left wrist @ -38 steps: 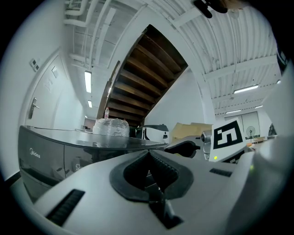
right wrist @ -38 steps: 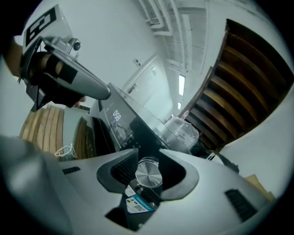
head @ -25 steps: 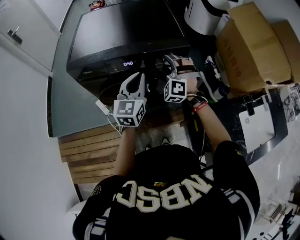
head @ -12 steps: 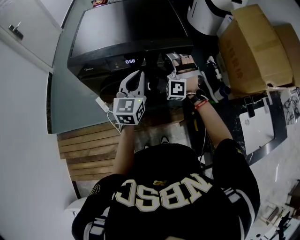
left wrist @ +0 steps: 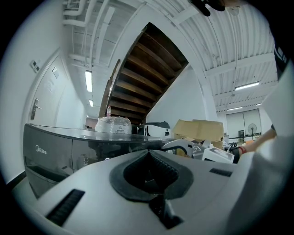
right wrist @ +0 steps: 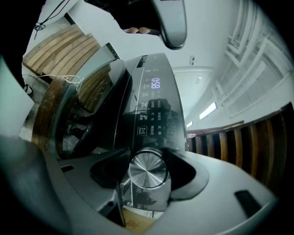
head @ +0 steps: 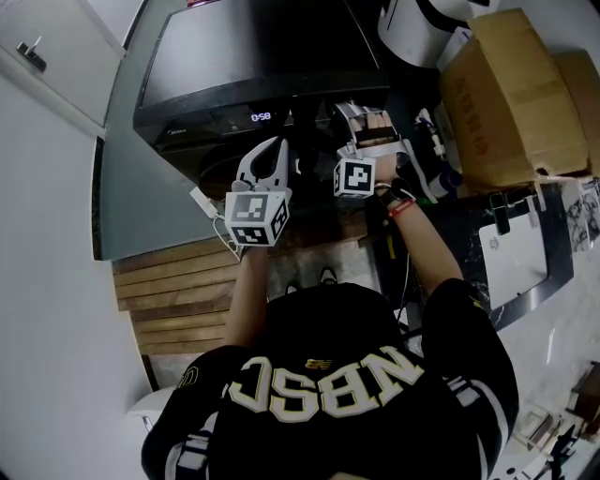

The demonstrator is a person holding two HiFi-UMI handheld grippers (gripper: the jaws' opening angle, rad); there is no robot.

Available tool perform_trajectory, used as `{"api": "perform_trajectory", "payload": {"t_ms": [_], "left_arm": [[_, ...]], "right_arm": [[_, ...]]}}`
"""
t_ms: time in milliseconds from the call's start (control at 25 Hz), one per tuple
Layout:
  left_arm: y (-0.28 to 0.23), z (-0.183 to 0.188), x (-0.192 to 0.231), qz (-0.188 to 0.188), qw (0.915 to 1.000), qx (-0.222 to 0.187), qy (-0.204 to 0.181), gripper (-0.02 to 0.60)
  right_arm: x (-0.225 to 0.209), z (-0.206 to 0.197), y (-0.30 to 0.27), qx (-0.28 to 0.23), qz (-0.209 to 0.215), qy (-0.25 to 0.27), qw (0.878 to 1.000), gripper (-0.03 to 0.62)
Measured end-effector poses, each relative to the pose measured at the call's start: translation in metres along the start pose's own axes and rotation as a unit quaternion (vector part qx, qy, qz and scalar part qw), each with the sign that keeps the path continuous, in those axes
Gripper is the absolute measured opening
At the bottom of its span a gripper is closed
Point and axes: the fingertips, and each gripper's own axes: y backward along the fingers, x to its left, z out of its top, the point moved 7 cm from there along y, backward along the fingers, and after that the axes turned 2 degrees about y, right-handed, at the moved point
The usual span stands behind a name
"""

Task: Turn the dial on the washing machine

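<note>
The dark washing machine [head: 244,56] stands in front of me with its display [head: 262,116] lit. In the right gripper view its round metal dial [right wrist: 147,170] sits on the glossy panel, below the lit display [right wrist: 155,83]. My right gripper [head: 352,116] is at the panel's right end. Its jaws stand on either side of the dial and are closing, with dark gaps still showing beside the dial. My left gripper [head: 278,143] hangs in front of the machine's door, left of the right one. Its fingertips meet and it holds nothing.
Cardboard boxes [head: 511,89] are stacked to the right of the machine, with a white appliance [head: 417,23] behind them. Wooden slats [head: 178,291] lie on the floor at the left. A white cupboard door [head: 47,56] is at the far left. A plastic-wrapped bundle [left wrist: 113,125] rests on the machine's top.
Both grippers have stayed almost in place at the machine's front. The display's last digit has changed.
</note>
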Motion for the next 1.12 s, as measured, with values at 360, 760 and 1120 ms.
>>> {"api": "perform_trajectory", "payload": {"t_ms": [360, 760, 1120], "left_arm": [[0.004, 0.001, 0.000, 0.000, 1.0000, -0.001, 0.000, 0.014], [0.004, 0.005, -0.004, -0.007, 1.0000, -0.003, -0.006, 0.014], [0.005, 0.003, -0.001, -0.006, 1.0000, -0.003, -0.002, 0.014]], "right_arm": [[-0.014, -0.010, 0.004, -0.034, -0.010, -0.256, 0.966, 0.264], [-0.015, -0.009, 0.003, -0.027, -0.004, -0.256, 0.966, 0.264], [-0.019, -0.013, 0.004, -0.034, -0.005, -0.327, 0.944, 0.261]]}}
